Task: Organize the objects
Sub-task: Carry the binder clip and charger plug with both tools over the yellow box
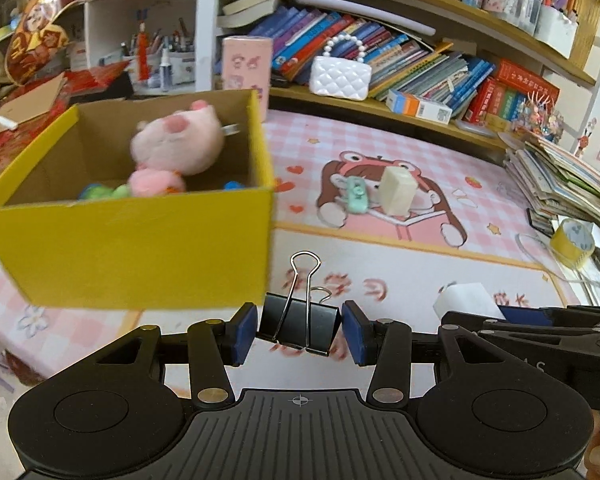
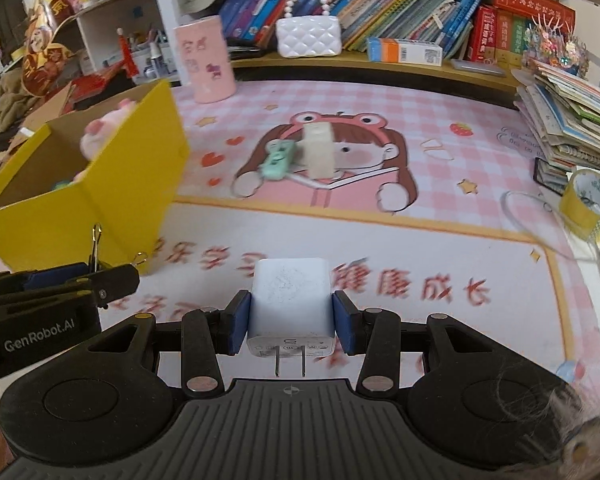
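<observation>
The left tool has its blue-padded fingers closed against the sides of a black metal binder clip with bent wire handles, held above the printed pink-check mat that covers the bench. The right tool is clamped on a smooth white cube-shaped charger plug, its two flat prongs pointing back toward the camera. To the left stands an open yellow cardboard box with a brown inside; in it sits a fuzzy pink plush pig over small green and blue items too blurred to name. Farther out on the mat, a mint-green clip-like piece lies just beside an upright cream block.
</observation>
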Motion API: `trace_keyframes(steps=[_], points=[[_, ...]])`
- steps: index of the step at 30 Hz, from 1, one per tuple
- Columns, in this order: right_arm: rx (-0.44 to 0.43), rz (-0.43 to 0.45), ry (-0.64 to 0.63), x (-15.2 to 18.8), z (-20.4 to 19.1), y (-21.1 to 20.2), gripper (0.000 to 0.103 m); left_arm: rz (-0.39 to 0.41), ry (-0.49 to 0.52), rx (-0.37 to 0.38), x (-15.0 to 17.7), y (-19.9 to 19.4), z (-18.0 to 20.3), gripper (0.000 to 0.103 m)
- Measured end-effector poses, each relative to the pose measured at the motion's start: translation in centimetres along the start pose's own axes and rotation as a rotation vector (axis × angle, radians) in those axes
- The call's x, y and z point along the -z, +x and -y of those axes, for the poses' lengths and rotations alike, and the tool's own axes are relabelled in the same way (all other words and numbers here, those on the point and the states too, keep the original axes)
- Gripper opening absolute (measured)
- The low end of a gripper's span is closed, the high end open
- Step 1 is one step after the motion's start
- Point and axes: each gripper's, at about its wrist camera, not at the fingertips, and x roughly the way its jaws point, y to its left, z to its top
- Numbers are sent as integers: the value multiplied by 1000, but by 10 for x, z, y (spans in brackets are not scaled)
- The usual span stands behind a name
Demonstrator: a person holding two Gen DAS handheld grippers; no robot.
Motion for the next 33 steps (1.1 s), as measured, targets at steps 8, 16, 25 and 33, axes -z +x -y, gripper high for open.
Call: trace_keyframes(steps=[8,16,25,33], points=[[-49,-4,-54,25,-60,-15,41,11,-32,-45,19,-33,-49,45],[-88,26,-82,37,-106,-24,41,43,-57,-90,30,-64,-93,45],[-118,77,-115,45,-150,-34,41,94,-66,-127,39,-93,-129,45],[-111,110,-136,44,-172,-43,41,133,-81,-120,39,-108,-146,45]])
